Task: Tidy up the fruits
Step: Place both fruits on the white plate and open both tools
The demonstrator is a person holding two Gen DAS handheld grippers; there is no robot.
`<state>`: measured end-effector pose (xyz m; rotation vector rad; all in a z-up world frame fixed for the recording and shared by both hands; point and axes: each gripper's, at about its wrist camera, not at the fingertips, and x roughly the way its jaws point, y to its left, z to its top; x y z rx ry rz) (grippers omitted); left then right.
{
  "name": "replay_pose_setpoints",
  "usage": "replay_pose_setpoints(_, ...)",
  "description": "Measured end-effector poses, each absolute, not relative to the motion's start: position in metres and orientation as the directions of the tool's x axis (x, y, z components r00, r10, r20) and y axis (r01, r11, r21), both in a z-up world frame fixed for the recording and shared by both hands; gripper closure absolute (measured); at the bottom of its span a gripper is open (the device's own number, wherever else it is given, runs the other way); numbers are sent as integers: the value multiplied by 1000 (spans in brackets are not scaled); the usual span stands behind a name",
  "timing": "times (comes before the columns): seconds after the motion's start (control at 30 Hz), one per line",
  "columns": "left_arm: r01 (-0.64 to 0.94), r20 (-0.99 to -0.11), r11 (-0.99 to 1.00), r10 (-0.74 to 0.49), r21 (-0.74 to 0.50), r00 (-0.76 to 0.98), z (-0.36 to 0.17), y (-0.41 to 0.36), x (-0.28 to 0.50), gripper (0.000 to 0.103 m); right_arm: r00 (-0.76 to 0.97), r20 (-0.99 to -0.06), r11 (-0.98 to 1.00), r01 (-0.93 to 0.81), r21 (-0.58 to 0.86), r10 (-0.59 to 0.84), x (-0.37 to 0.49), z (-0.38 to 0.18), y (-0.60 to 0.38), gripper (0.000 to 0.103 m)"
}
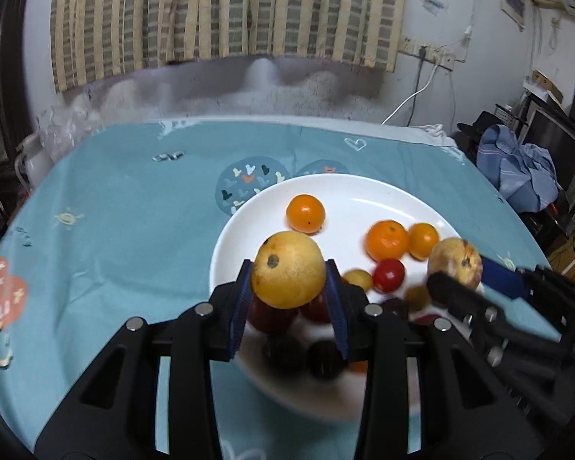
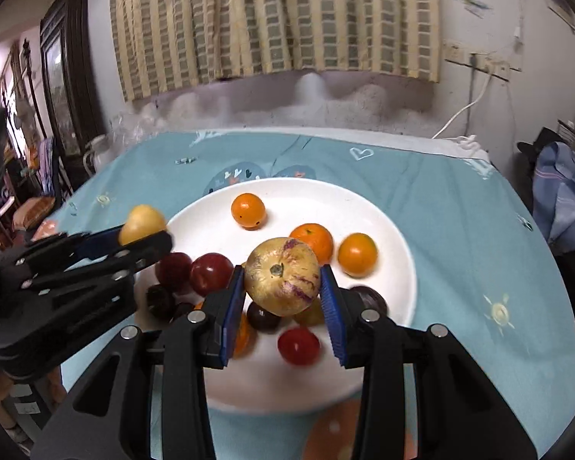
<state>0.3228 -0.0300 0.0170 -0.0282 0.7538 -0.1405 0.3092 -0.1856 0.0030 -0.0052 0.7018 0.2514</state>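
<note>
**Both tongs hold a fruit above the white plate**

The left tongs grip a round yellow fruit with a dark spot on its skin; the blue pads press on both its sides and it hangs over the near part of the white plate. The right tongs are closed on a pale fruit with purple streaks, its stem end turned toward the camera, held over the middle of the same plate.

The plate rests on a worktop covered by a light blue tablecloth printed with hearts and suns. On the far half of the plate lie three orange fruits: one alone toward the back, two side by side to its right. Nearer, below the tongs, small red tomatoes, dark round fruits and a little yellow one lie close together, partly blurred.

Behind the worktop hangs a striped curtain against a pale wall, with a white cable running down at the right
</note>
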Motion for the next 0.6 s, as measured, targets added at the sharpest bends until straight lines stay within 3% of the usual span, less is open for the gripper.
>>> replay_pose_setpoints(0.03,119,-688,990,-137,-74,712,13,-30,333,45,729,-644,968,-234,86,233,318,-1,-184,62)
replay_pose_setpoints(0.13,92,-684,995,-85,-27,724,9,-30,348,36,740,-635,973,-213,94,223,324,-4,-187,42)
replay_pose_setpoints(0.37,104,-677,994,-92,-22,730,17,-27,330,32,752,-606,966,-196,169,259,305,14,-208,41)
replay_pose_setpoints(0.43,102,-672,995,-86,-16,735,22,-25,313,18,748,-602,959,-192,207,279,293,22,-213,41)
replay_pose_setpoints(0.6,67,-617,996,-20,54,787,41,-21,249,9,769,-575,956,-164,245,279,238,41,-215,37)
